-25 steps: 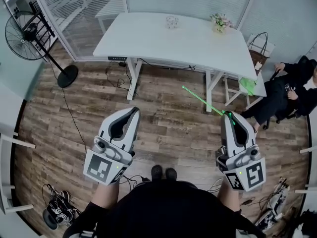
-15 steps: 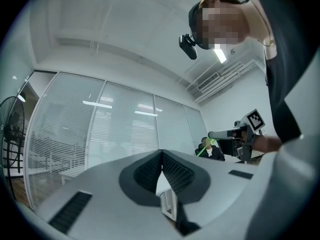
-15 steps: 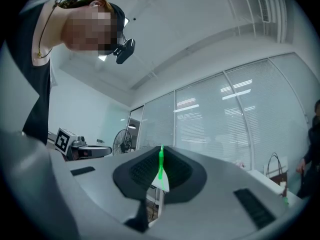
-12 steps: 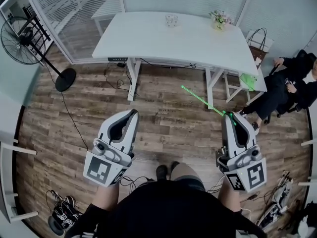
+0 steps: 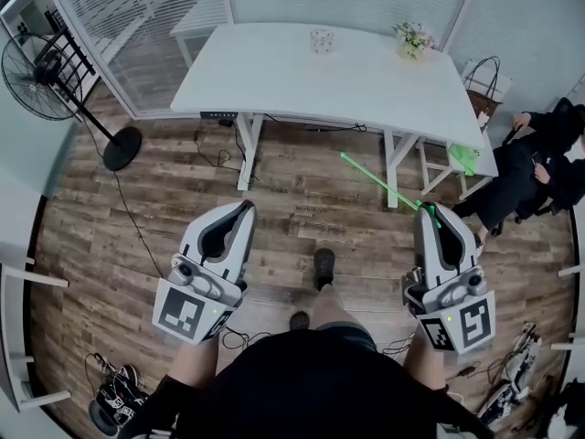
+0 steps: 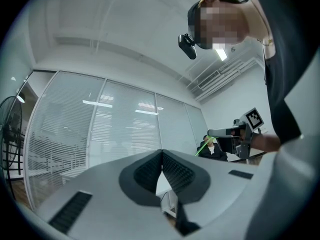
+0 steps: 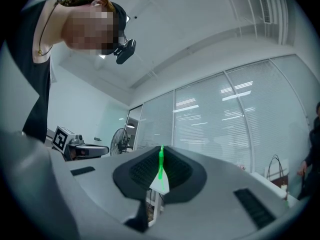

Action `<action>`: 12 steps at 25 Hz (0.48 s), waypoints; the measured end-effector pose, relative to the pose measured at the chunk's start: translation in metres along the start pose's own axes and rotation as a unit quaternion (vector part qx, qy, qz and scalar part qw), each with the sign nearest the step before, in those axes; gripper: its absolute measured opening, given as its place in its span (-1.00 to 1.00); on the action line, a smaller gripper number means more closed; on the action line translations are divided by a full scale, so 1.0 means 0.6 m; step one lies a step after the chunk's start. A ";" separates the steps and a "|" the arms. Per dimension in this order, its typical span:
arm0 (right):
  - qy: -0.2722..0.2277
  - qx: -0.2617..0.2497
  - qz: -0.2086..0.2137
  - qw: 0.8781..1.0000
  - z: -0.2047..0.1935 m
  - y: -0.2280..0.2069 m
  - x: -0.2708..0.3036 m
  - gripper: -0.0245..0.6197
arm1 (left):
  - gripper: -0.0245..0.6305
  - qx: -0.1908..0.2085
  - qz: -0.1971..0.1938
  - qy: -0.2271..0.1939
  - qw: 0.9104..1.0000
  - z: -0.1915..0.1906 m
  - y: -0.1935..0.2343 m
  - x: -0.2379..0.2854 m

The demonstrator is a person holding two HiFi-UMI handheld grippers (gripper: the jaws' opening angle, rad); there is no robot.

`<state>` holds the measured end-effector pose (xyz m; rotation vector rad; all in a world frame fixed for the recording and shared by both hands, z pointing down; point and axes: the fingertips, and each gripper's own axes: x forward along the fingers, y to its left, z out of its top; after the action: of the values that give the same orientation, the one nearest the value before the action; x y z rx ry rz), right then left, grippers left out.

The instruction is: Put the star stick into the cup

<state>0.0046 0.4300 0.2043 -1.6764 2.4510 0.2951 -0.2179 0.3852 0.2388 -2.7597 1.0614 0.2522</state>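
My right gripper (image 5: 426, 210) is shut on the green star stick (image 5: 382, 184), which slants up and left from the jaws over the wooden floor. In the right gripper view the stick (image 7: 161, 166) stands clamped between the dark pads (image 7: 180, 171). My left gripper (image 5: 245, 208) hangs level beside it on the left, shut with nothing between its fingers (image 6: 175, 171). The small patterned cup (image 5: 321, 40) stands at the far middle of the white table (image 5: 274, 76), well ahead of both grippers.
A small flower pot (image 5: 413, 40) sits at the table's far right. A standing fan (image 5: 41, 62) is at the left. A seated person (image 5: 539, 167) and a bag (image 5: 483, 90) are at the right. Cables and shoes (image 5: 110, 391) lie on the floor.
The person carrying the grippers has stepped forward, one foot now out in front. Both grippers have travelled a little towards the table, still shut, the stick still held.
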 end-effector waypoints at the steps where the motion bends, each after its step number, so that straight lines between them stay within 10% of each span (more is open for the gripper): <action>1: 0.000 0.000 0.000 1.000 -0.005 -0.008 0.007 -0.86 | -0.88 0.001 0.000 0.001 1.000 -0.005 0.003 0.009; 12: -0.005 0.003 0.006 1.000 -0.049 -0.125 0.130 -0.86 | -0.88 0.011 0.009 0.004 1.000 -0.049 0.077 0.153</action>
<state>0.0459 0.3260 0.2087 -1.6538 2.4532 0.2960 -0.1791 0.2860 0.2427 -2.7361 1.0857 0.2300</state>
